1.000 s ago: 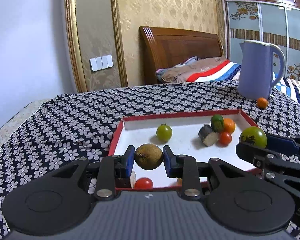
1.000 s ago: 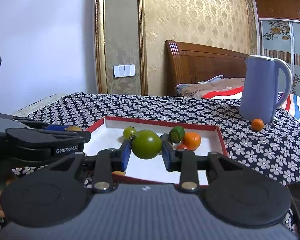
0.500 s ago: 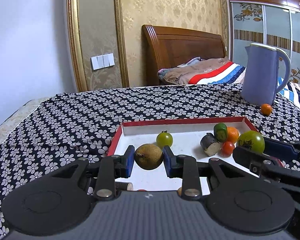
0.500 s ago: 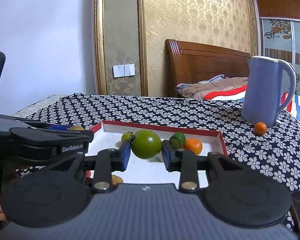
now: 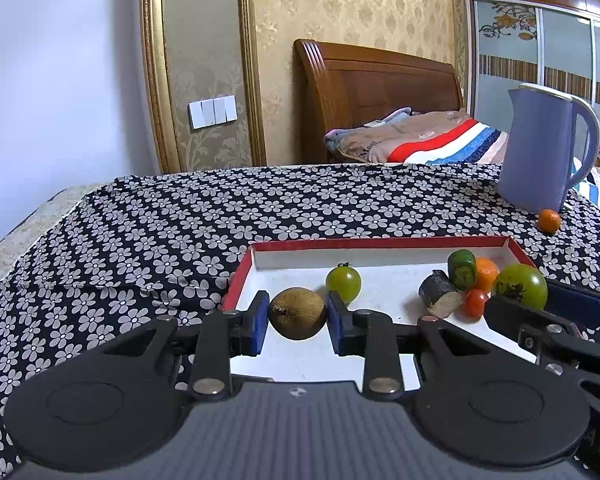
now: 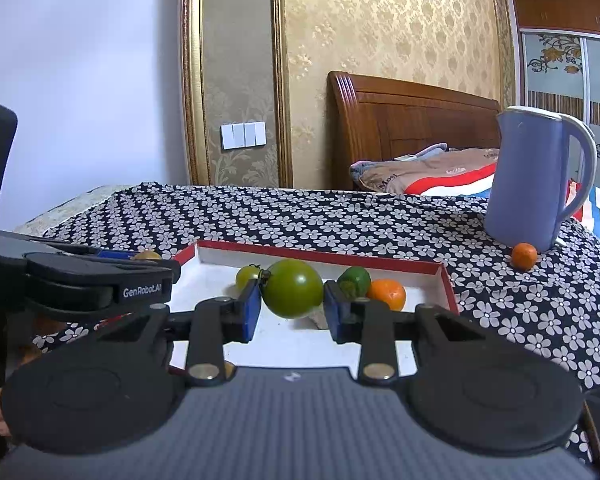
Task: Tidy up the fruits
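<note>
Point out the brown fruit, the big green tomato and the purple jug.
brown fruit (image 5: 297, 313), left wrist view, middle of its skin.
big green tomato (image 6: 293, 288), right wrist view, centre of its front.
purple jug (image 6: 527, 184), right wrist view, middle of its body.

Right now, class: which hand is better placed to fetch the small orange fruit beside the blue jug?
Right: the small orange fruit lies on the right hand's side. However, both hands' fingers already clamp fruit.

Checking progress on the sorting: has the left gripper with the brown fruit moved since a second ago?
Yes. The left gripper, shut on the brown fruit, has pulled back from the red-rimmed tray.
</note>
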Available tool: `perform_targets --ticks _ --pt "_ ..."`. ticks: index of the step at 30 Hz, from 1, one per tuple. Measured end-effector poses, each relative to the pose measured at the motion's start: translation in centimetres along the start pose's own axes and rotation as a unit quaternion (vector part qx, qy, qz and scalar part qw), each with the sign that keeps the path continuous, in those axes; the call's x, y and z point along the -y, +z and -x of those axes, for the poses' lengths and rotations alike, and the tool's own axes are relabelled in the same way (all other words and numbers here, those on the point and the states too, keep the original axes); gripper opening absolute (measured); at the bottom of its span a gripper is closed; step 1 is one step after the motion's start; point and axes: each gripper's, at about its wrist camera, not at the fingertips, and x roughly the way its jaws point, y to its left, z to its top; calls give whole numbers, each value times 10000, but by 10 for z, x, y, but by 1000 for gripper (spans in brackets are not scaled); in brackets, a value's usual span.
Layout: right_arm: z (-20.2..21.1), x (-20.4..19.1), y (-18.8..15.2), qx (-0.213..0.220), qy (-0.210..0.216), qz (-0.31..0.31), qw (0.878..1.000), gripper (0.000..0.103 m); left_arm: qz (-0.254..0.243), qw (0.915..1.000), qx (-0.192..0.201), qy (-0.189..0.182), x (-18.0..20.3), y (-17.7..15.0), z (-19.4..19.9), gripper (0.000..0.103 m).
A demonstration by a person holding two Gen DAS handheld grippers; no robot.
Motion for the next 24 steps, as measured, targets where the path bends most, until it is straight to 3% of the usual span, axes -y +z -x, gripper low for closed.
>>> perform_targets --ticks 24 --pt "-11 3 0 -116 -53 25 9999 32 -7 9998 -204 5 1 -4 -18 30"
